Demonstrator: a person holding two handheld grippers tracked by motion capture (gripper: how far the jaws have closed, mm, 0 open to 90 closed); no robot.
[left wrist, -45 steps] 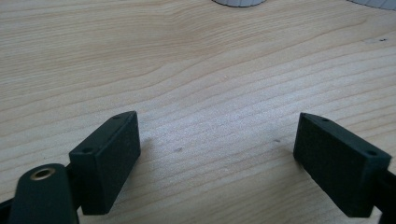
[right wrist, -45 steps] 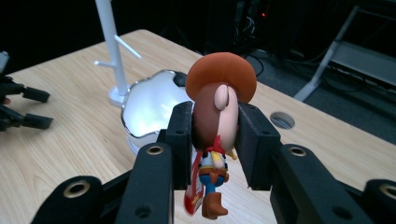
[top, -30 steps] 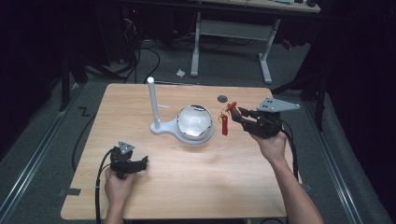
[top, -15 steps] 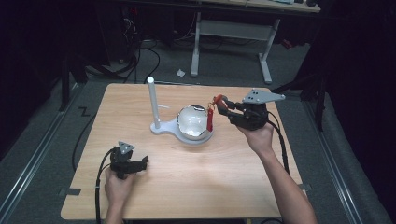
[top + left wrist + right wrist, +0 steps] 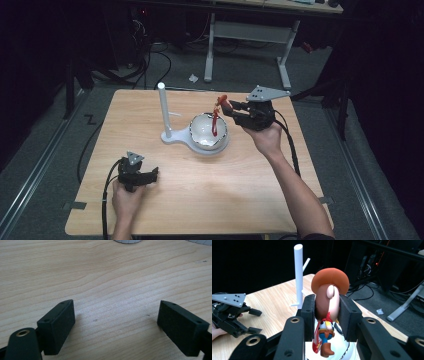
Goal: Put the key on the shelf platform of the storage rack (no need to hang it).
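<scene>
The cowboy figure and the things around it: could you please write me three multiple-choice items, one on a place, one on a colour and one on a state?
1. Where is the cowboy figure?
A. lying on the table
B. hanging above the white bowl
C. on top of the white post

2. What colour is the figure's hat?
A. orange-brown
B. green
C. white

3. How do the left tongs stand?
A. shut on the figure
B. shut on the post
C. open, nothing between them

Key: 1 B, the right tongs hold it by the head over the bowl; 2 A, seen in the right gripper view; 3 C, bare table shows between the jaws.
</scene>
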